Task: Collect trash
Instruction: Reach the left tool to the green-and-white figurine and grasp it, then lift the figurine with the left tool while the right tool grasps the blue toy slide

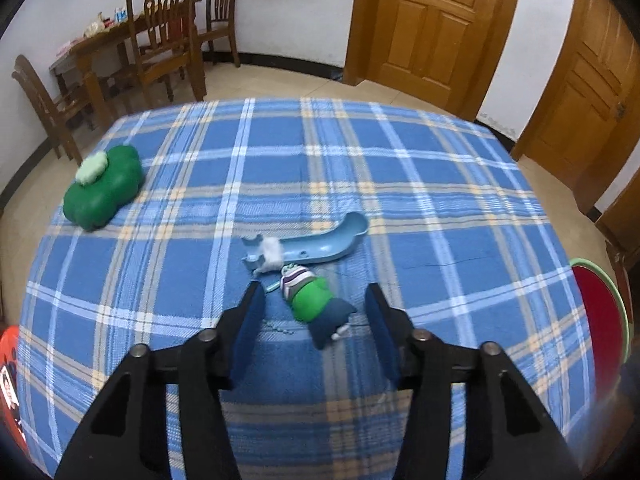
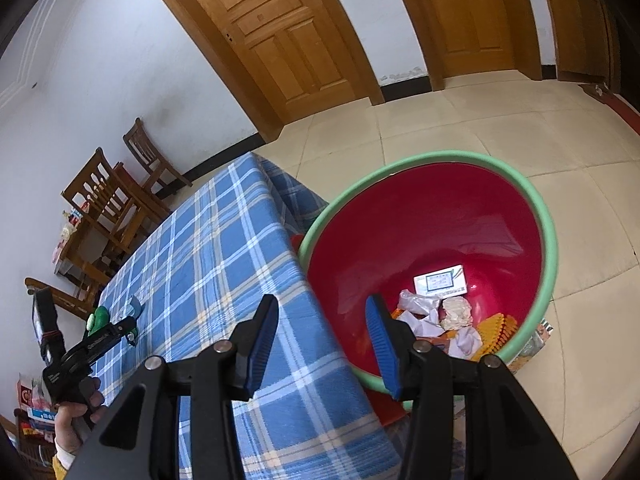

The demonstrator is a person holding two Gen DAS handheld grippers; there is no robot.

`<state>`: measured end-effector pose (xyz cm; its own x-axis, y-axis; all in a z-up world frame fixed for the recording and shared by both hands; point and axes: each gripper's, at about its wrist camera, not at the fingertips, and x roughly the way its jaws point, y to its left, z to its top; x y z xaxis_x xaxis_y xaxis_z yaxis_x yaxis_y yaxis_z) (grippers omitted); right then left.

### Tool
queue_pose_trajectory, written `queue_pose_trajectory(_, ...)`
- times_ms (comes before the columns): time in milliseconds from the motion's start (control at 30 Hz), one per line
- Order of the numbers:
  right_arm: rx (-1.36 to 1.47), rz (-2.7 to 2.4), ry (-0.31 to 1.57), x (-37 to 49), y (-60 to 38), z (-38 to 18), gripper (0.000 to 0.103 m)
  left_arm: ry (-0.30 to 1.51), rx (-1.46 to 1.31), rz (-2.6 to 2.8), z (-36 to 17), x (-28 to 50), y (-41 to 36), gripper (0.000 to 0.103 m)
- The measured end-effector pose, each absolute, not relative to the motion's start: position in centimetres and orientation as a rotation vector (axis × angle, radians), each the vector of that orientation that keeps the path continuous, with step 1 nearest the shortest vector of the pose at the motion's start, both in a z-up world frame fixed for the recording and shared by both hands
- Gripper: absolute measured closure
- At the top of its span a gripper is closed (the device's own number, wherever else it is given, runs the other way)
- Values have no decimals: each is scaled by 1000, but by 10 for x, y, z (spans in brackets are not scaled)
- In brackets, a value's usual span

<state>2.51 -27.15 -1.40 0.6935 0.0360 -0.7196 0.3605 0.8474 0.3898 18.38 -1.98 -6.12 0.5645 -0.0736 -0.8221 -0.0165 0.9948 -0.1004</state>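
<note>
The left tongs (image 1: 316, 300) hang over the plaid tabletop (image 1: 440, 200), jaws apart and gripping nothing, with a crumpled wrapper (image 1: 310, 300) lying right between the tips. It's a scrunched little thing: bright green in the middle, white with purple stripes at the far end, dull blue at the near end. Neither pad is on it. Just beyond the tips lies a pale blue plastic piece (image 1: 320, 242) with a white wad (image 1: 272, 250) against it; well off to the tongs' left sits a green lump (image 1: 104, 190). The right tongs (image 2: 322, 320) are also released and empty, poised above the table's edge. Past their right tip stands a red basin with a green rim (image 2: 550, 240), holding crumpled paper (image 2: 456, 312) and a card (image 2: 440, 280).
</note>
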Motion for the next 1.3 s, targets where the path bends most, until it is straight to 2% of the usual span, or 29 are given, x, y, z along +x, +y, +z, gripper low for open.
queue_pose_trajectory(100,535,-176,799,31,-266,-14,54,969,-126,-34,-65,185,-14,67)
queue_pose_trajectory(133,531,-173,800,33,-264,-13,54,967,-126,-34,-65,185,-13,75)
queue_pose_trajectory(167,525,-168,800,35,-262,-13,54,969,-132,-36,-66,185,-12,77)
queue_pose_trajectory(833,431,48,825,98,-173,2,54,918,-235,-41,-41,157,41,80)
queue_pose_trajectory(1300,374,177,897,160,-85,-13,54,893,-301,22,-43,151,90,80)
